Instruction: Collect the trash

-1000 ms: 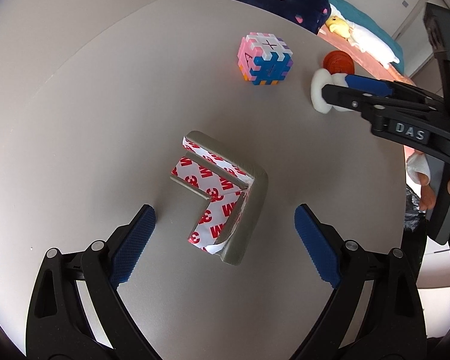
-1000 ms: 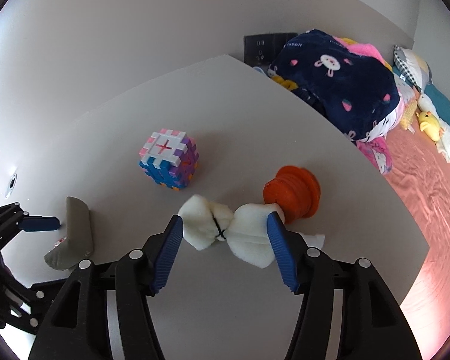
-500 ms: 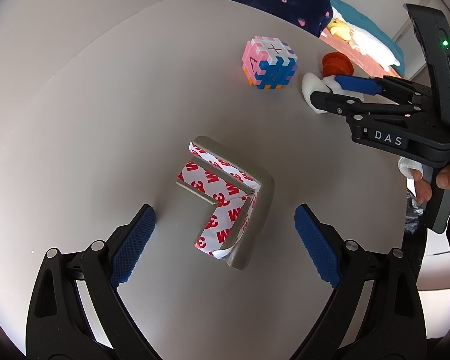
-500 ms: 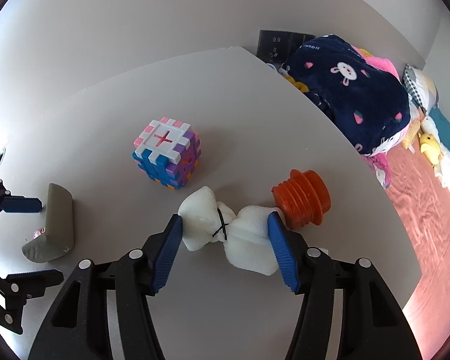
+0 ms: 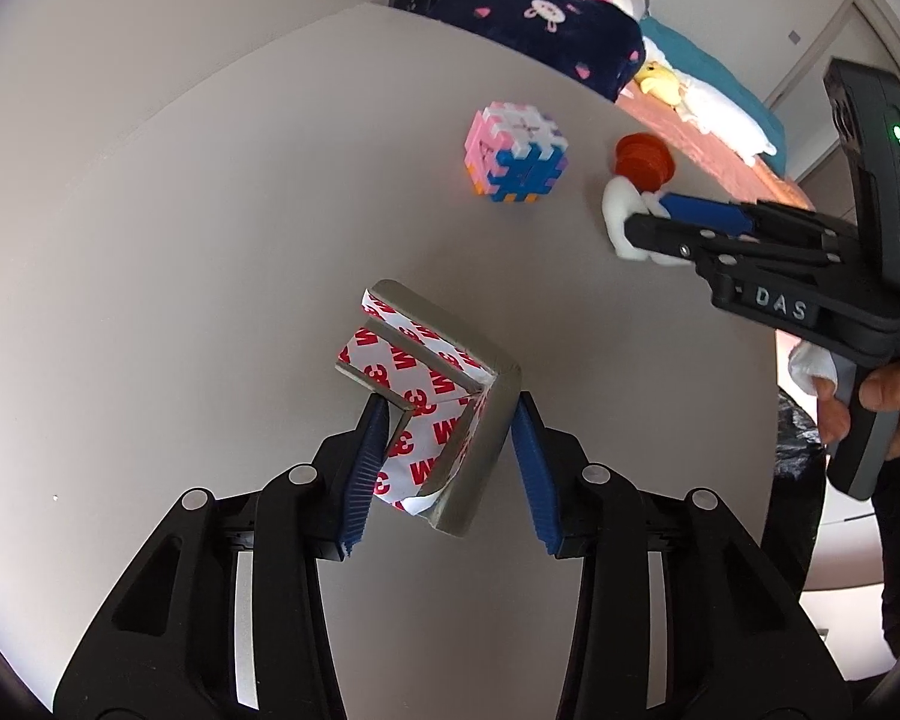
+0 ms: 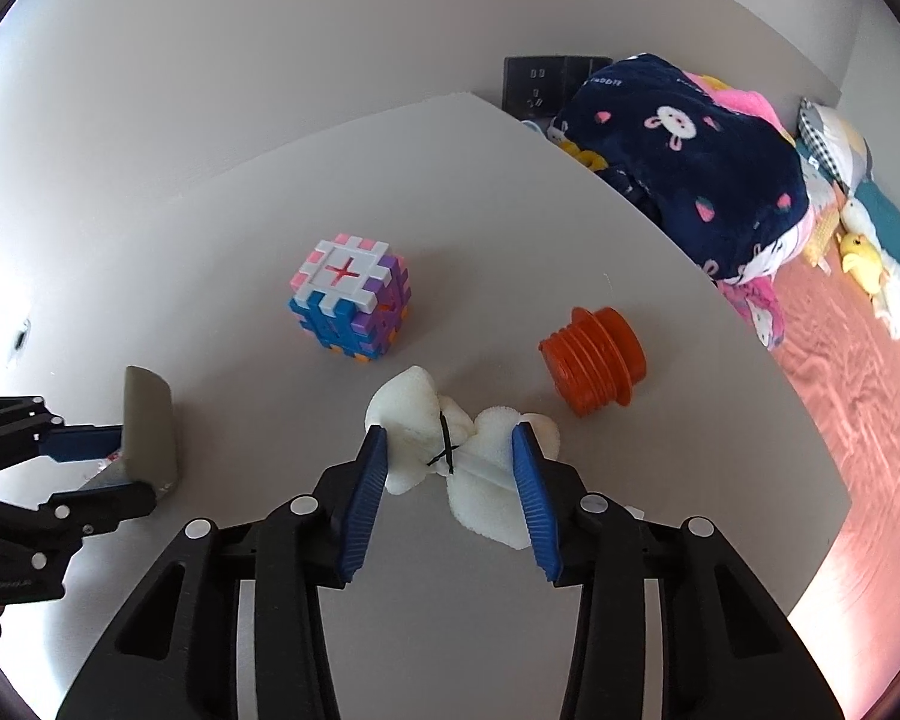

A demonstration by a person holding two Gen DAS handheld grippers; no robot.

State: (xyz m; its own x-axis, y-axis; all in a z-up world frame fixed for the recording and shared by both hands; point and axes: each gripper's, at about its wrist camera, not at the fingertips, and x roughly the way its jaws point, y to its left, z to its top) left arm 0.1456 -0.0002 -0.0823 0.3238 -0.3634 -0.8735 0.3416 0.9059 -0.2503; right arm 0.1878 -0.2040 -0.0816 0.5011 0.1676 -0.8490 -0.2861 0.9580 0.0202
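Note:
A grey L-shaped corner guard [image 5: 492,420] with red-and-white tape backing lies on the grey table [image 5: 180,270]. My left gripper [image 5: 450,414] is closing around it, and both blue pads touch its sides. The right wrist view shows the same guard [image 6: 147,420] between that gripper's fingers [image 6: 84,443]. A white foam scrap [image 6: 411,408] tied with a black thread sits between the pads of my right gripper [image 6: 448,450], whose jaws are closing and press on both ends. In the left wrist view the right gripper [image 5: 660,222] reaches the foam [image 5: 621,210] from the right.
A multicoloured puzzle cube [image 6: 348,306] stands behind the foam, with an orange threaded cap [image 6: 594,360] to its right. The table's right edge [image 6: 750,360] runs close by, with a navy blanket [image 6: 678,162] and a bed beyond. A person's hand [image 5: 882,396] holds the right gripper's handle.
The left jaws have come in from wide apart onto the corner guard. The right jaws have narrowed onto the foam, squeezing it. Neither hand has shifted much.

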